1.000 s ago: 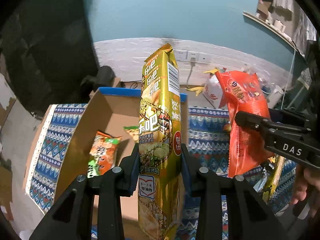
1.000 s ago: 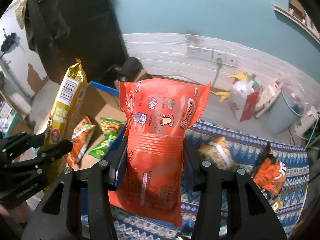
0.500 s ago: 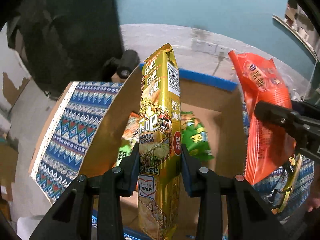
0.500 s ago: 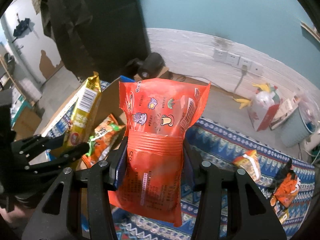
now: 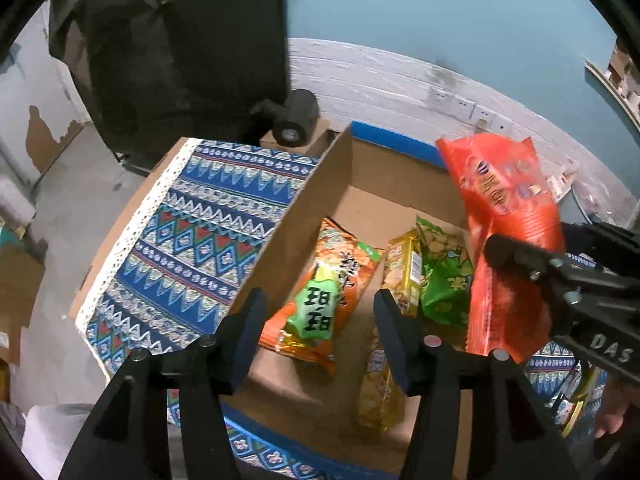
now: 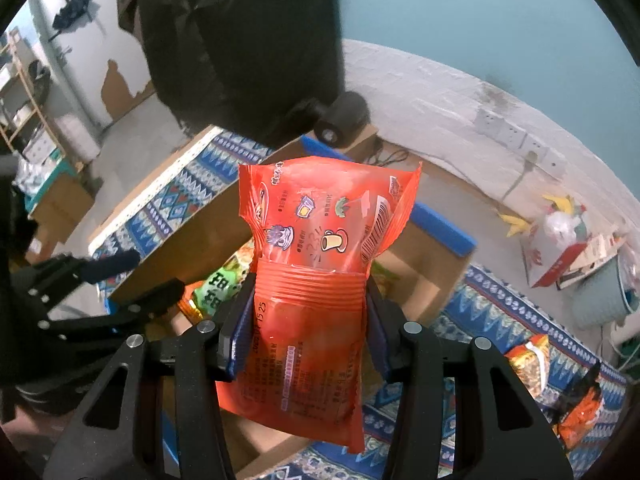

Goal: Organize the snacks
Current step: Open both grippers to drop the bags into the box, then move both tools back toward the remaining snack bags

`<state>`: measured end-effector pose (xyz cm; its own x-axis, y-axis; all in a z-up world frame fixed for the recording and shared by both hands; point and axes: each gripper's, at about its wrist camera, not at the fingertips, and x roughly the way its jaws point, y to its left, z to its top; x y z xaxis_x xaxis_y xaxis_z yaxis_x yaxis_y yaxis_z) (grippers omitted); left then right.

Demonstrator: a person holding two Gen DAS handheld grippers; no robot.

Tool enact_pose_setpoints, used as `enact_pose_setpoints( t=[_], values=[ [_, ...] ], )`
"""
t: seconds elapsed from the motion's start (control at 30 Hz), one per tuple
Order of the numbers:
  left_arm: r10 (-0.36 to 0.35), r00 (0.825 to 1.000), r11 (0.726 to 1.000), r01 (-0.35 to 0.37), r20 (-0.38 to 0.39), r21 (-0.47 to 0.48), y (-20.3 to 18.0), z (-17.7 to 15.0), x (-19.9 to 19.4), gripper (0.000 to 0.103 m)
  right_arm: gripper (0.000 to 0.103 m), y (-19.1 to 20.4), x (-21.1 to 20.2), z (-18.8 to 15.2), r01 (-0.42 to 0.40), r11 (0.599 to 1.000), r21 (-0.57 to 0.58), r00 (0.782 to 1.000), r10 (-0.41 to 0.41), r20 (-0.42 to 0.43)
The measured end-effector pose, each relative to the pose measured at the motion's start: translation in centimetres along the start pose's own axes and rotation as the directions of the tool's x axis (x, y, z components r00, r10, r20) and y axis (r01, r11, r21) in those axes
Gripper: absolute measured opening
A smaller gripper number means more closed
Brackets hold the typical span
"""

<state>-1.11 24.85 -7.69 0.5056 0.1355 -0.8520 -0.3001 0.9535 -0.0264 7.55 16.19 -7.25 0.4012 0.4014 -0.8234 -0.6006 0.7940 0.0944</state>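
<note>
My left gripper (image 5: 320,312) is open and empty above the cardboard box (image 5: 316,204). The gold chip bag (image 5: 380,384) lies in the box below it, beside an orange snack bag (image 5: 320,296) and a green snack bag (image 5: 444,276). My right gripper (image 6: 306,308) is shut on the red snack bag (image 6: 316,320), held upright over the box's right side. That bag (image 5: 508,240) and gripper also show at the right of the left wrist view. The left gripper shows at the left of the right wrist view (image 6: 132,276).
The box (image 6: 424,272) sits on a blue patterned cloth (image 5: 192,240). More snack bags (image 6: 532,364) lie on the cloth at the right. A black roll (image 5: 296,120) sits behind the box. A dark hanging cloth (image 6: 240,40) is at the back.
My left gripper has opened and let go of the gold chip bag, which now lies in the box. The right gripper has carried the red bag over the box.
</note>
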Motion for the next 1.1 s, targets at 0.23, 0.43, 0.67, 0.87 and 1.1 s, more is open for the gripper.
enact_pose_setpoints(
  t=[0.23,0.43,0.67,0.87,1.1],
  values=[
    [0.035,0.999,0.999,-0.034,0.009,-0.013,0.7,-0.1,-0.5,0.072,0.055,1.2,2.0,0.2,-0.064,0.998,-0.017,0.997,0.063,-0.050],
    [0.033,0.999,0.999,-0.033,-0.001,0.010,-0.3,-0.1,-0.5,0.072,0.073,0.9,1.5,0.3,-0.018,0.998,-0.053,0.999,0.015,-0.049],
    [0.004,1.000,0.999,-0.004,0.001,0.047,-2.5,0.1,-0.9,0.072,0.076,-1.7,-0.4,-0.3,0.027,0.999,-0.043,0.999,-0.028,-0.027],
    [-0.026,1.000,0.996,0.025,0.013,0.087,-5.0,0.3,-1.8,0.073,0.077,-4.0,-2.2,-1.6,0.062,0.998,-0.029,0.998,-0.062,-0.015],
    [-0.075,0.997,0.989,0.076,-0.010,0.125,-8.3,0.1,-2.0,0.073,0.081,-6.7,-4.4,-4.0,0.110,0.994,-0.021,0.994,-0.110,-0.007]
  ],
)
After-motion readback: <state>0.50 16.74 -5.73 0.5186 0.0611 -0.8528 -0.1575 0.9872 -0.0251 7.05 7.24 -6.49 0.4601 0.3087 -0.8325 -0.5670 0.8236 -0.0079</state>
